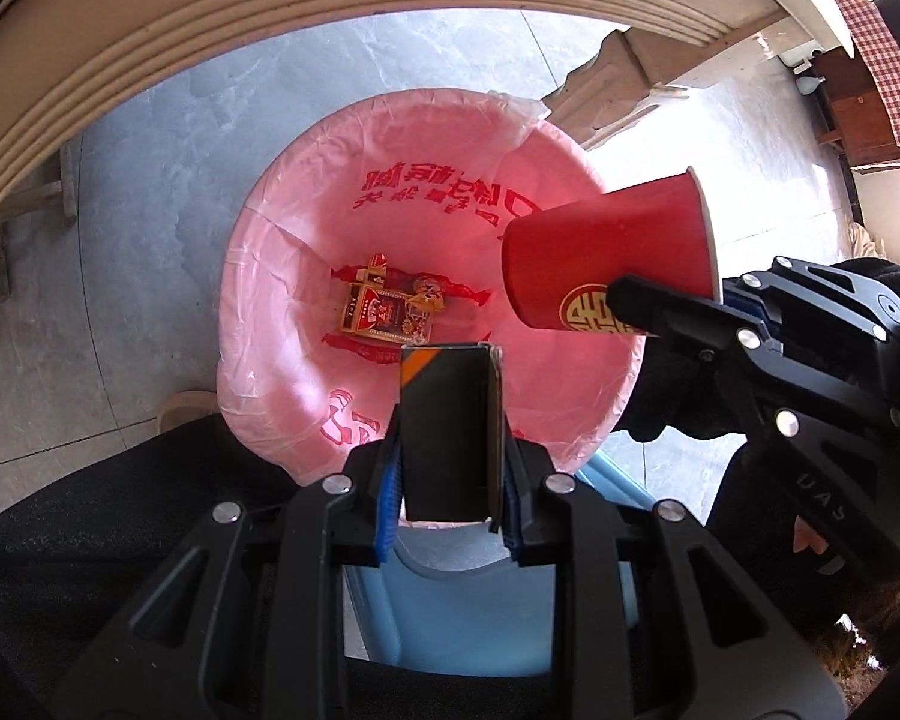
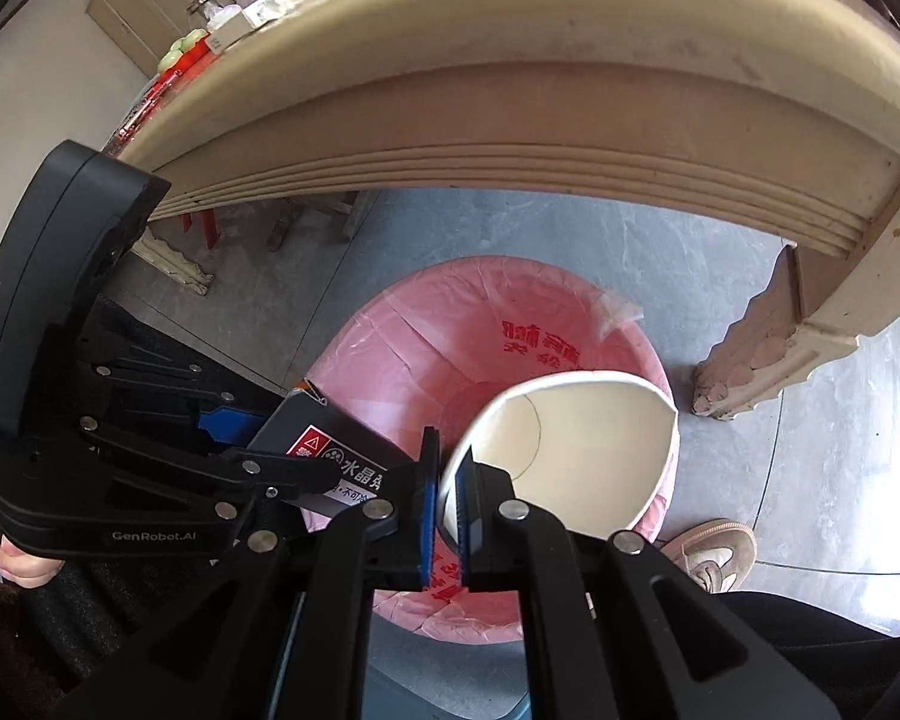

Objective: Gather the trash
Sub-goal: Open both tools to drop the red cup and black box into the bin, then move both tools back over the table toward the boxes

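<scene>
A trash bin lined with a pink bag (image 1: 270,276) stands on the floor below both grippers; it also shows in the right wrist view (image 2: 390,348). A red packet and wrappers (image 1: 390,312) lie at its bottom. My left gripper (image 1: 450,450) is shut on a black box with an orange corner (image 1: 444,420) and holds it over the bin's near rim; the box shows in the right wrist view (image 2: 330,450). My right gripper (image 2: 447,498) is shut on the rim of a red paper cup (image 2: 570,450), tilted over the bin's right side (image 1: 612,252).
A beige table edge (image 2: 510,120) arches above the bin, with a carved leg (image 2: 768,348) to the right. A blue stool (image 1: 480,600) sits under the left gripper. A shoe (image 2: 714,552) rests on the grey tile floor.
</scene>
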`<state>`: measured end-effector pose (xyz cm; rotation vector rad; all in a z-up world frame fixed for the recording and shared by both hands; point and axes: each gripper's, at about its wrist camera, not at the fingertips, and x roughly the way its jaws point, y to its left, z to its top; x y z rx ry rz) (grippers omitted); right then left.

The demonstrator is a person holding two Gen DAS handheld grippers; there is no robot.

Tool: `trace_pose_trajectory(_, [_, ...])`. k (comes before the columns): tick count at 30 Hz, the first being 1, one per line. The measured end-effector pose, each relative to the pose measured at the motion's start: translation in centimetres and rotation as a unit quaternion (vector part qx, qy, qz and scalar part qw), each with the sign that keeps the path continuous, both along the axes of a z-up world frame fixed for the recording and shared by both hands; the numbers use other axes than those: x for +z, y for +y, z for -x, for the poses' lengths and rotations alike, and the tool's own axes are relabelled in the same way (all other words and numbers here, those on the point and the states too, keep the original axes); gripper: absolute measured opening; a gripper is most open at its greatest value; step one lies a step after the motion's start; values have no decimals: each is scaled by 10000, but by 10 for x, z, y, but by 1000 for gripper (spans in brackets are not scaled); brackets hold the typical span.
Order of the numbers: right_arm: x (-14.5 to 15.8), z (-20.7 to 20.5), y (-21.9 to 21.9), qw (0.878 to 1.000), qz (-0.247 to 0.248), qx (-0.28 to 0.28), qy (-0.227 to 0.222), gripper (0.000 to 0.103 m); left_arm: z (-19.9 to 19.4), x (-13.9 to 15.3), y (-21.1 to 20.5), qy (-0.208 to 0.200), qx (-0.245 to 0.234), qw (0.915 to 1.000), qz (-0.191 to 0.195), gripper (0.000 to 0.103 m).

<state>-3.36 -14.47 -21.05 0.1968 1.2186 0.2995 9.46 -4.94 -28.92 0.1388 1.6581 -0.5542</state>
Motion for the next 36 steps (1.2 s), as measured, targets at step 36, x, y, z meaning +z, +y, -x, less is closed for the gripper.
trace_pose_trajectory(36, [-41,-16,-8,9984,223,-60,517,46,-26,-49,0,520,474,9964,-468,64])
